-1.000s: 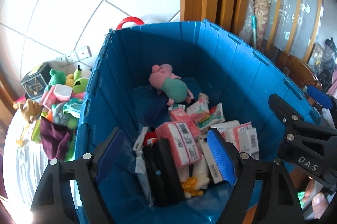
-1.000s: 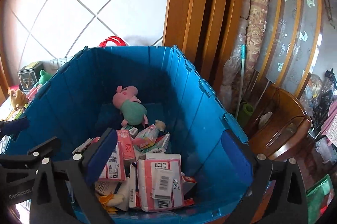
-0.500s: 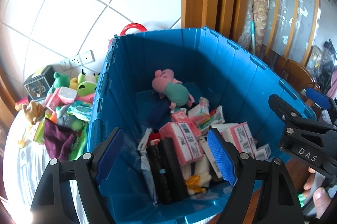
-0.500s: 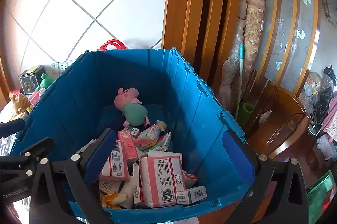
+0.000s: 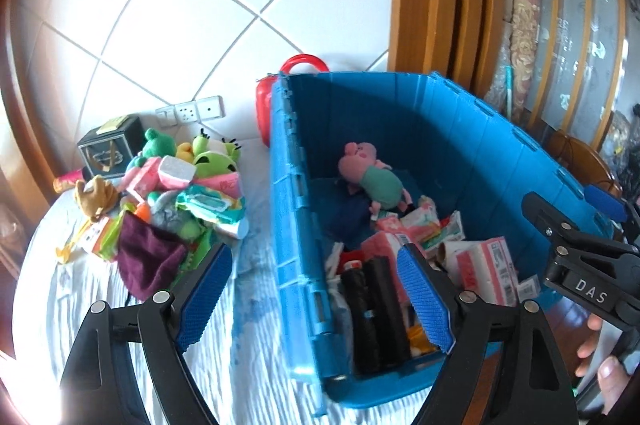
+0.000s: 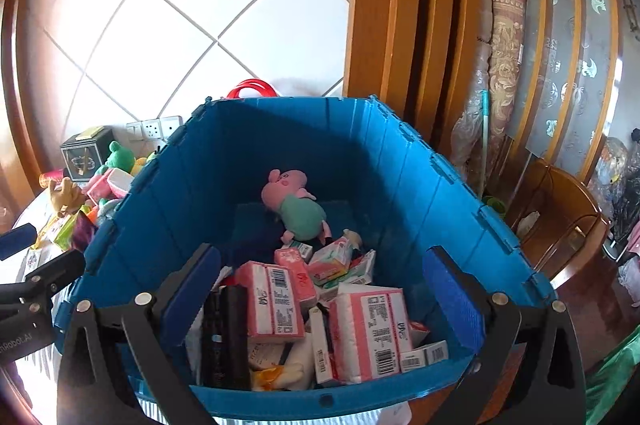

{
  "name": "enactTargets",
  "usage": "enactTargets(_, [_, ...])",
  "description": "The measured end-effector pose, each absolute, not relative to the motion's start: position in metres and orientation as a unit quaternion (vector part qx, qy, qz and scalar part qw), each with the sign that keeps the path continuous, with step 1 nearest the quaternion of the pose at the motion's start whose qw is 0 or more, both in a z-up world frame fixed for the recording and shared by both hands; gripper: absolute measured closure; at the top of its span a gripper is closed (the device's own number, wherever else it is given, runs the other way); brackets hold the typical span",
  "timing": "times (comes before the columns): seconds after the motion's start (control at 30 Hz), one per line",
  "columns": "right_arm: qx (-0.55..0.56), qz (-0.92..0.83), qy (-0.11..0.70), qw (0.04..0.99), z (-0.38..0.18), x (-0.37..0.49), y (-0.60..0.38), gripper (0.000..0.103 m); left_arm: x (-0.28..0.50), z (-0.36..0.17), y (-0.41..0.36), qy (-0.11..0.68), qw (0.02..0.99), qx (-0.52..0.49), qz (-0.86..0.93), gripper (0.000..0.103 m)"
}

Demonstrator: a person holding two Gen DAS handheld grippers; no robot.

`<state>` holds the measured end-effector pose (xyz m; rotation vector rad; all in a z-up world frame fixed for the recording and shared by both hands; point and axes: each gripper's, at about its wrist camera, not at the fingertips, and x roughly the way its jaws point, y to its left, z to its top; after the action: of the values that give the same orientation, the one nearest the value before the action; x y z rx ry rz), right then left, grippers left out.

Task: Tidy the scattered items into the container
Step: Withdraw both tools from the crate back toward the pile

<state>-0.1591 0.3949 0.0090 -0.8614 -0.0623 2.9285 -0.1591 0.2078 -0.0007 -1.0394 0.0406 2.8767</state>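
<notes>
A blue plastic crate [image 5: 472,145] [image 6: 384,161] stands on a white-clothed table. It holds a pink pig plush [image 5: 370,177] [image 6: 296,201], pink tissue packs [image 6: 276,301] and black items [image 5: 372,313]. A pile of scattered items [image 5: 172,201] lies left of the crate: green frog plushes, wipes packs, a purple cloth [image 5: 148,261]. My left gripper [image 5: 316,297] is open and empty, straddling the crate's left wall. My right gripper [image 6: 320,293] is open and empty above the crate's near end; it also shows in the left wrist view [image 5: 580,265].
A dark box [image 5: 110,151] and wall sockets [image 5: 192,111] sit behind the pile. A red handled container [image 5: 266,105] stands behind the crate. Wooden door frame, rolled mats and a wooden chair [image 6: 560,217] are to the right.
Both grippers have pulled back and risen from the crate. My left gripper has swung left, bringing the scattered pile and table cloth into fuller view.
</notes>
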Motion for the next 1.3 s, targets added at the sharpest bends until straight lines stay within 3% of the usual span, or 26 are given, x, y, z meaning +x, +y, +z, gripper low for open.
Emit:
enactTargets(0.4, [-0.254,0.964,-0.043,-0.066,0.011,-0.156,0.199,0.000,-0.141,-0.034,0.004,-0.034,-0.059,-0.362,0.930,0.018])
enactTargets(0.83, [-0.402,0.891,-0.077,-0.197,-0.118,-0.203,-0.037,0.000,-0.136,-0.145,-0.218,-0.078,-0.149,-0.451,0.876,0.018])
enactTargets(1.1, [-0.425,0.862,-0.074,-0.267,-0.157,-0.244,-0.121,0.000,-0.170,-0.188,-0.318,-0.115,-0.220,-0.479,0.842,0.018])
enactTargets(1.3, [-0.460,0.843,-0.093,-0.264,-0.197,-0.272,-0.179,0.000,-0.197,-0.221,-0.373,-0.134,-0.232,-0.498,0.825,0.018])
